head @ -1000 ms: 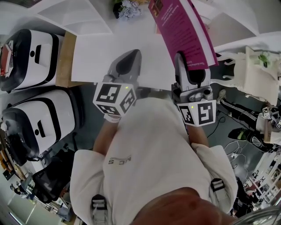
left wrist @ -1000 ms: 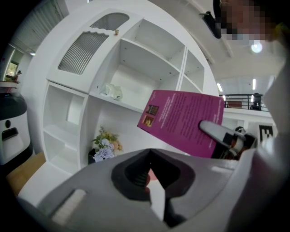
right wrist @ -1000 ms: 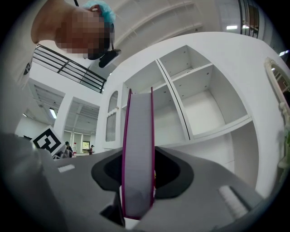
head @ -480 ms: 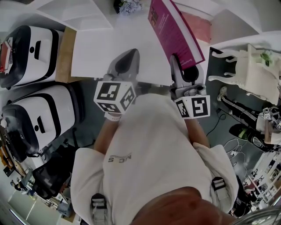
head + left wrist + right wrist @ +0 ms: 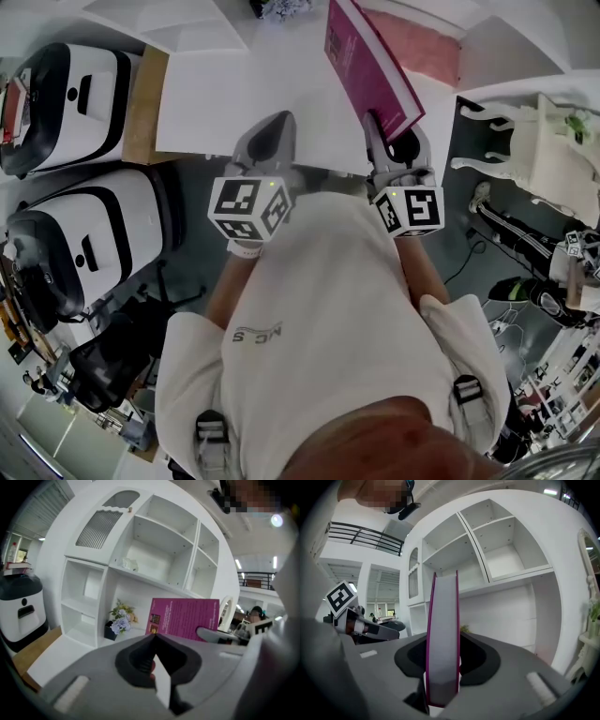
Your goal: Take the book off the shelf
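The magenta book [image 5: 367, 67] is off the white shelf unit [image 5: 157, 550] and is held up over the white table [image 5: 225, 103]. My right gripper [image 5: 396, 148] is shut on its lower end. In the right gripper view the book [image 5: 442, 634] stands upright, its pale page edge towards the camera, clamped between the two dark pads of that gripper [image 5: 443, 670]. My left gripper [image 5: 272, 127] hovers to the left of the book, apart from it, its jaws closed together with nothing in them. From the left gripper [image 5: 154, 638] view, the book's back cover [image 5: 185, 617] shows just beyond the tip.
A small pot of pale flowers [image 5: 118, 619] stands on the table at the shelf's foot. Two white-and-black machines [image 5: 80, 80] [image 5: 89, 244] stand at the left. A white ornate stand [image 5: 544, 141] and cables on the floor are at the right.
The right gripper has drawn the book left and nearer to me, and the book has turned more onto its edge. The left gripper has hardly moved.
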`<state>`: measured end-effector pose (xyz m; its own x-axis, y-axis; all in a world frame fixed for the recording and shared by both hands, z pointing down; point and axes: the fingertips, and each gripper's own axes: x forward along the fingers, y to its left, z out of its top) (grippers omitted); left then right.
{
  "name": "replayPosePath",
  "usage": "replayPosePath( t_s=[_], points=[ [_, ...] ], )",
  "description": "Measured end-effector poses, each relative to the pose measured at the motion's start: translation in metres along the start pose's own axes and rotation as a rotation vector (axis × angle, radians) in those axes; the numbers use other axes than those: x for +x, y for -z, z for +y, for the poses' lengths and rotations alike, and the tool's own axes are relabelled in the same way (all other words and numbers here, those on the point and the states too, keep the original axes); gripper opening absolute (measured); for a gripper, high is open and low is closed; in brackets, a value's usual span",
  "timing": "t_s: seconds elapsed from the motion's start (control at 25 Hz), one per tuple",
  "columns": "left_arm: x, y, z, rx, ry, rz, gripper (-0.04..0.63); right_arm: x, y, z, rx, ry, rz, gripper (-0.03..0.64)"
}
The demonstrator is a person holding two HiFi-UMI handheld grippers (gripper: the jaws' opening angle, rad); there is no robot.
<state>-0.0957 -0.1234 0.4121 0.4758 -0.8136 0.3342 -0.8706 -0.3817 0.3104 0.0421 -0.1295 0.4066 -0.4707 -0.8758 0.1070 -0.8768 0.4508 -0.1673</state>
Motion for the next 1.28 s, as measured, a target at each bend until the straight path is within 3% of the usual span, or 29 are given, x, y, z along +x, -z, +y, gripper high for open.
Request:
replayPosePath(
  t_s=[0.52,1.28],
  points=[
    [-0.001,0.034,0.003,-0.002,-0.017,0.052,0.0,0.005,0.057,-0.009,-0.022,0.001,0.152,0.14],
    [-0.004,0.048,0.009,-0.016,-0.048,0.072,0.0,0.01,0.077,-0.003,-0.041,-0.015,0.223,0.138]
  ],
)
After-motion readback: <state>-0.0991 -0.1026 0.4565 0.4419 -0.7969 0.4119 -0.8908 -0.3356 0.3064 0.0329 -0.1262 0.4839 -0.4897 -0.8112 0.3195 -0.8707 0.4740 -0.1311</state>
